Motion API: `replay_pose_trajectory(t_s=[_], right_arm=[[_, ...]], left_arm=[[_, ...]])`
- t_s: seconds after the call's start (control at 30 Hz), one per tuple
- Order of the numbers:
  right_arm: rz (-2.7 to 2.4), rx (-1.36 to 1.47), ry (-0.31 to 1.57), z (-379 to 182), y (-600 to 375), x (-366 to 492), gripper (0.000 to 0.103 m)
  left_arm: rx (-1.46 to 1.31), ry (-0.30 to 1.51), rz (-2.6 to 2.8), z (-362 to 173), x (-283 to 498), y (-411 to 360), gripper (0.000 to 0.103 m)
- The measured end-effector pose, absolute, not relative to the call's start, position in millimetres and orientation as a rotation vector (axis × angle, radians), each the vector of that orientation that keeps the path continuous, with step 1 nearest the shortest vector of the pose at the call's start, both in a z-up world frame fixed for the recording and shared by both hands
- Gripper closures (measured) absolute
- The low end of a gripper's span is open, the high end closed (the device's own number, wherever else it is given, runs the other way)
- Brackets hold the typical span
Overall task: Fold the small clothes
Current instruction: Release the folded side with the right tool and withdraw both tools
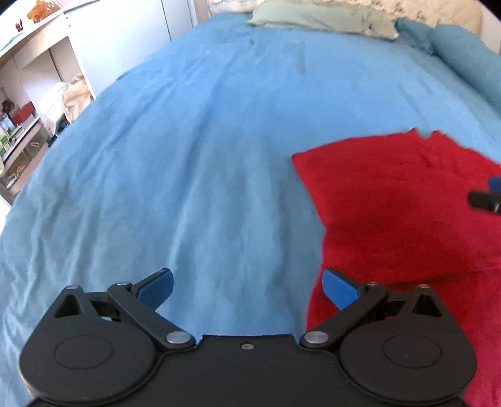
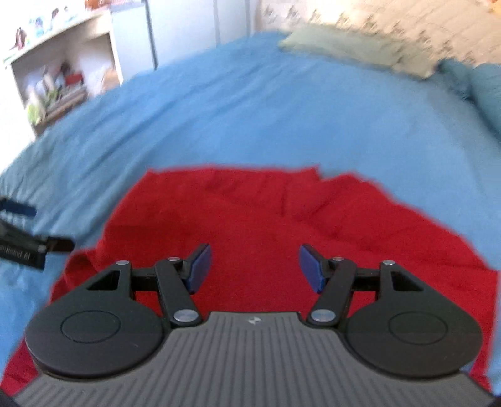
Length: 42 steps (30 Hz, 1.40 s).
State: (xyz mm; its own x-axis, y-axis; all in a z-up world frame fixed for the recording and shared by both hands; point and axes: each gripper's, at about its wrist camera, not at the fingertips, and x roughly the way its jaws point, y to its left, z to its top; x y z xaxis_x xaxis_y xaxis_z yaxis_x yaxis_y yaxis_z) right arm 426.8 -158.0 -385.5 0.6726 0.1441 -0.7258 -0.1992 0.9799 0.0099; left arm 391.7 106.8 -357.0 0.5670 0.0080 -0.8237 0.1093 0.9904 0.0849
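A red garment (image 1: 407, 213) lies partly folded on the blue bedspread (image 1: 203, 150). In the left wrist view it is at the right. My left gripper (image 1: 247, 289) is open and empty above the bedspread, at the garment's left edge. In the right wrist view the red garment (image 2: 250, 225) fills the middle, and my right gripper (image 2: 255, 269) is open and empty just above it. The right gripper's tip shows at the right edge of the left wrist view (image 1: 488, 195). The left gripper shows at the left edge of the right wrist view (image 2: 25, 238).
A pale green pillow (image 1: 322, 17) and a teal pillow (image 1: 463, 53) lie at the head of the bed. White shelves (image 1: 28, 103) with small items stand left of the bed. The bedspread (image 2: 250, 109) stretches beyond the garment.
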Motion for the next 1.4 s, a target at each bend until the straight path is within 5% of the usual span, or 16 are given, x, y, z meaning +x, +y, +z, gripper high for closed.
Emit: replay_pose_trajectory(t_s=[0.1, 0.23, 0.7, 0.87, 1.1, 1.4], right_arm=[[0.139, -0.059, 0.727, -342, -176, 400, 0.022], [0.057, 0.000, 0.629, -279, -206, 347, 0.000], [-0.140, 0.032, 0.591, -156, -264, 88, 0.000], [-0.169, 0.063, 0.697, -181, -269, 21, 0.000], [-0.261, 0.116, 0.840, -289, -271, -33, 0.000], [-0.317, 0.242, 0.900, -374, -277, -46, 0.000]], left_arm=[[0.115, 0.938, -0.067, -332, 369, 109, 0.000], [0.109, 0.905, -0.043, -295, 326, 111, 0.000], [0.081, 0.919, -0.071, -216, 142, 96, 0.000], [0.011, 1.012, -0.106, -248, 105, 100, 0.000], [-0.064, 1.039, -0.068, -326, 88, 108, 0.004], [-0.119, 1.008, -0.027, -375, 82, 112, 0.040]])
